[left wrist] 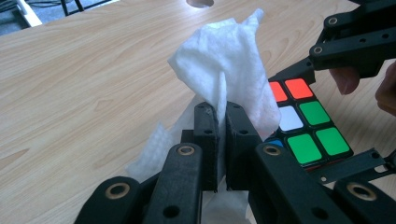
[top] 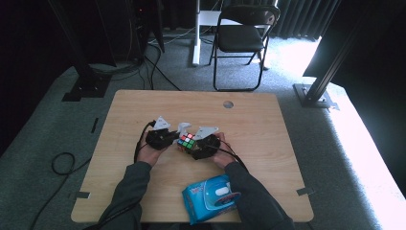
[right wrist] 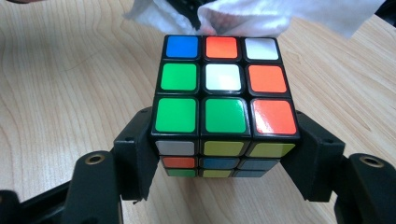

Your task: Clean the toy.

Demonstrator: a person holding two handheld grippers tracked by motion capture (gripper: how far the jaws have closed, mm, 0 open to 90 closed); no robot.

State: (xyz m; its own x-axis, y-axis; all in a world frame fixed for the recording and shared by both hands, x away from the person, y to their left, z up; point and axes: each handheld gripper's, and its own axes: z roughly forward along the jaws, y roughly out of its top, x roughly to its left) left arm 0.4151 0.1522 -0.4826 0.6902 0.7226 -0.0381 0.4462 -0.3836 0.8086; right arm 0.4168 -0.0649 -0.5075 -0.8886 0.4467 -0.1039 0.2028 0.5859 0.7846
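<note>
You had the right gripper [right wrist: 224, 149] clamped on the cube [right wrist: 223, 88] and the left gripper [left wrist: 222, 121] pinching the wipe [left wrist: 229, 60]; best sweep lightly across the top face, keeping the cube steady on the desk [top: 268, 143].

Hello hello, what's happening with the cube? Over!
Left tool shut on white wipe. Right tool shut on colourful puzzle cube. Nothing in the way.
</note>
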